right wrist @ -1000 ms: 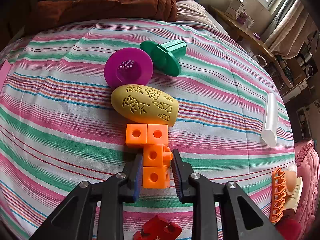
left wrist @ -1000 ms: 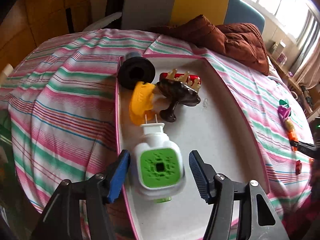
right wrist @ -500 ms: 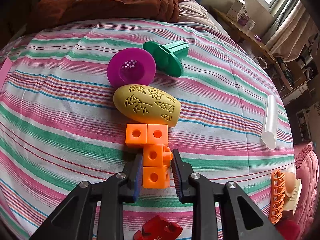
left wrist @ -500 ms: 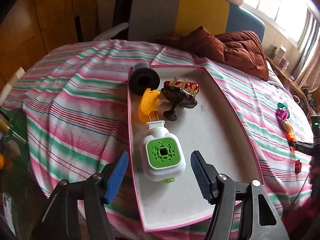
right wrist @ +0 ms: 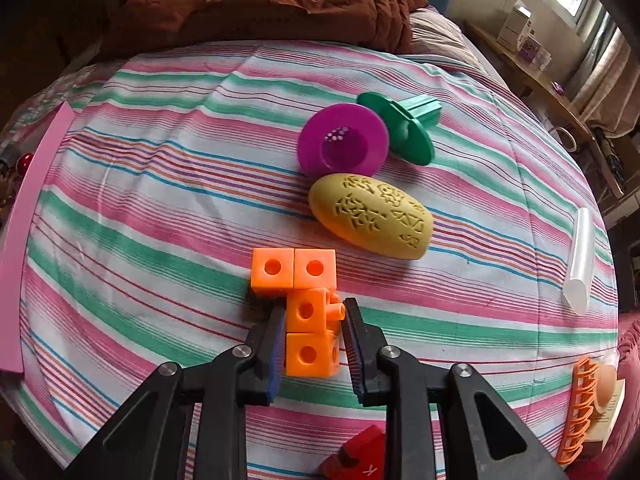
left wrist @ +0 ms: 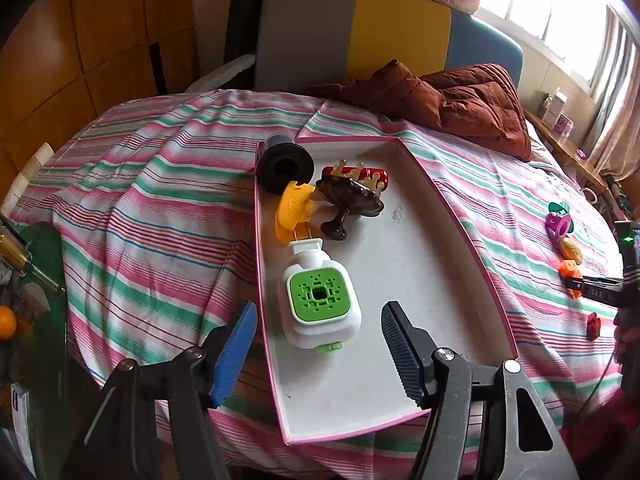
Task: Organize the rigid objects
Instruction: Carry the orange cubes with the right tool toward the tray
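- Your left tool (left wrist: 316, 344) hangs over the near end of the tray (left wrist: 436, 264), jaws apart, nothing gripped
- The plug-in (left wrist: 320, 300), white with a green face, lies in the tray just beyond those jaws, not touching either pad, its prongs pointing to the far end
- Farther up the tray sit a yellow clip (left wrist: 292, 208), a brown claw clip (left wrist: 348, 200), a red piece (left wrist: 360, 170) and a black spool (left wrist: 284, 168) at the far left corner
- The tray rests on the striped bed (left wrist: 160, 200)
- Your right tool (right wrist: 314, 340) is nearly shut, and its pads press the sides of the orange blocks (right wrist: 310, 320)
- The blocks form a joined cluster: two side by side at the far end, two more in line between the fingers
- Beyond the blocks lie a yellow oval (right wrist: 372, 220), then a purple disc (right wrist: 344, 140) touching a green disc (right wrist: 408, 128)
- A clear tube (right wrist: 578, 260) lies well apart on the right of the bed
- A red block (right wrist: 360, 460) shows at the bottom edge, partly hidden by the tool
- An orange rack (right wrist: 576, 412) sits at the far right edge
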Demonstrator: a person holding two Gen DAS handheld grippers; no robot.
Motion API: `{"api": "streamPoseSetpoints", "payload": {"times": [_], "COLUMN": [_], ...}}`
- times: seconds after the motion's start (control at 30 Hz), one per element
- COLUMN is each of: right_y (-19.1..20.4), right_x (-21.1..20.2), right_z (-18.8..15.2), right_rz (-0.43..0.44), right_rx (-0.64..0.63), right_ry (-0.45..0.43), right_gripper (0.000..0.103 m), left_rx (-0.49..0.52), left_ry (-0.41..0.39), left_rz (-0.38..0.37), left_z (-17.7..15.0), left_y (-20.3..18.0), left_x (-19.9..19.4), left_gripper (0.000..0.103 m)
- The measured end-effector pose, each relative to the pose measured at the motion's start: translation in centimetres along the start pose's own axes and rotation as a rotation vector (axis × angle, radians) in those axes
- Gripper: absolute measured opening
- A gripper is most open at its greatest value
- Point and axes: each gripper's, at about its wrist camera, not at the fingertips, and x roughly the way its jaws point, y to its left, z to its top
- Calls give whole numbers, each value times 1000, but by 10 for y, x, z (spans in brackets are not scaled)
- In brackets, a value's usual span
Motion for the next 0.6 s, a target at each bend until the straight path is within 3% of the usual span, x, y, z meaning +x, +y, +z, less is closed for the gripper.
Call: {"api": "streamPoseSetpoints", "payload": {"times": [0.6], "right_y": [15], "right_x": [-5], "right_z": [-6], "right_rz": [2], "right_rx": [-48], "right_ry": [10], "right_gripper": [26], "left_rx": [-23], "left_ry": [2], "left_rz": [7], "left_z": [-4], "left_y": [10], "left_x": [-1], "left_gripper": [66]}}
